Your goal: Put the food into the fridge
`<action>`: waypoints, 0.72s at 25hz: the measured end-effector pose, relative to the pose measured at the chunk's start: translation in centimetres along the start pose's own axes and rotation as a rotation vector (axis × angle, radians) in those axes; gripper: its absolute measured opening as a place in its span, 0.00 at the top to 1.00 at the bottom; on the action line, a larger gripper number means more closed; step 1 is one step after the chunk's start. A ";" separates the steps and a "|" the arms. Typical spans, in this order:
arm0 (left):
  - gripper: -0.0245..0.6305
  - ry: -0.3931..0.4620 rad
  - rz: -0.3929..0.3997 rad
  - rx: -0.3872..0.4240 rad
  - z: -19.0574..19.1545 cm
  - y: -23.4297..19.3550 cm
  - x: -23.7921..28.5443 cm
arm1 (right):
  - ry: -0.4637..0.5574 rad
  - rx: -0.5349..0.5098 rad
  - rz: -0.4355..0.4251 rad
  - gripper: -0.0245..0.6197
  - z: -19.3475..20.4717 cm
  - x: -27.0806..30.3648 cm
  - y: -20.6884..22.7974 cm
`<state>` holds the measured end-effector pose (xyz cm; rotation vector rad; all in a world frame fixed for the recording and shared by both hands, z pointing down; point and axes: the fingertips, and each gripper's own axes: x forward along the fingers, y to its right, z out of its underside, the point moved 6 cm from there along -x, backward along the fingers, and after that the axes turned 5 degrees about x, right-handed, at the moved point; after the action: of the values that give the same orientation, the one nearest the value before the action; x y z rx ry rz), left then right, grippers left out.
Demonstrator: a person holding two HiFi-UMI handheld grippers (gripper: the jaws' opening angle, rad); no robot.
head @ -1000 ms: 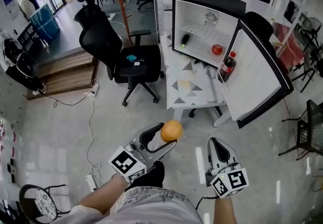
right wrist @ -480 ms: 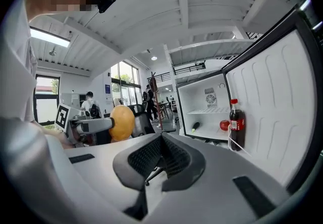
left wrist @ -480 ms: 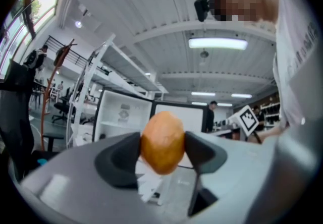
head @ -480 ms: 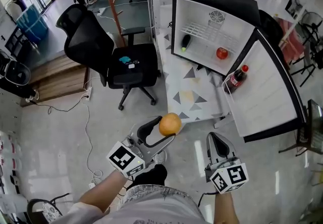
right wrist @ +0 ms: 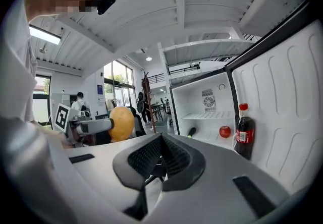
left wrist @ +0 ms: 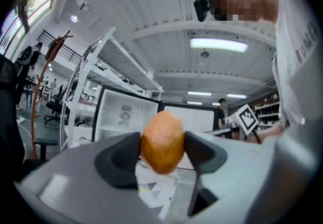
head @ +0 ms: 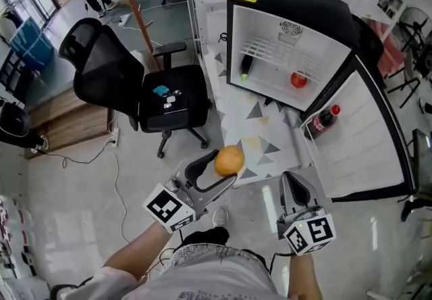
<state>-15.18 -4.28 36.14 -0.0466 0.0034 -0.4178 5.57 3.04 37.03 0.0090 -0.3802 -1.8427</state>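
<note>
My left gripper is shut on an orange, round fruit held between its two pads; the right gripper view also shows the orange at its left. My right gripper is shut with nothing in it, its pads meeting. The small black fridge stands open on a low patterned table ahead. Inside lie a dark green vegetable and a red tomato. A cola bottle stands in the open door's shelf.
A black office chair with small items on its seat stands left of the table. Cables and a power strip lie on the floor at left. White shelving rises behind the fridge. A person stands far off.
The fridge and table have come closer and shifted toward the middle of the head view as I walk forward. The orange stays held in the left gripper.
</note>
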 end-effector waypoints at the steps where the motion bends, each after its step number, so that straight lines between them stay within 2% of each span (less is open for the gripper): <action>1: 0.53 0.000 0.007 0.000 -0.1 -0.5 0.3 | 0.001 0.000 0.006 0.98 -0.2 0.4 0.1; 18: 0.53 0.003 0.038 0.009 -0.9 -5.2 4.5 | 0.018 0.011 0.044 0.98 -2.1 4.8 2.4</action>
<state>-13.23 -10.86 35.54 -0.0374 0.0051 -0.3797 6.74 -2.55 36.60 0.0244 -0.3751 -1.7962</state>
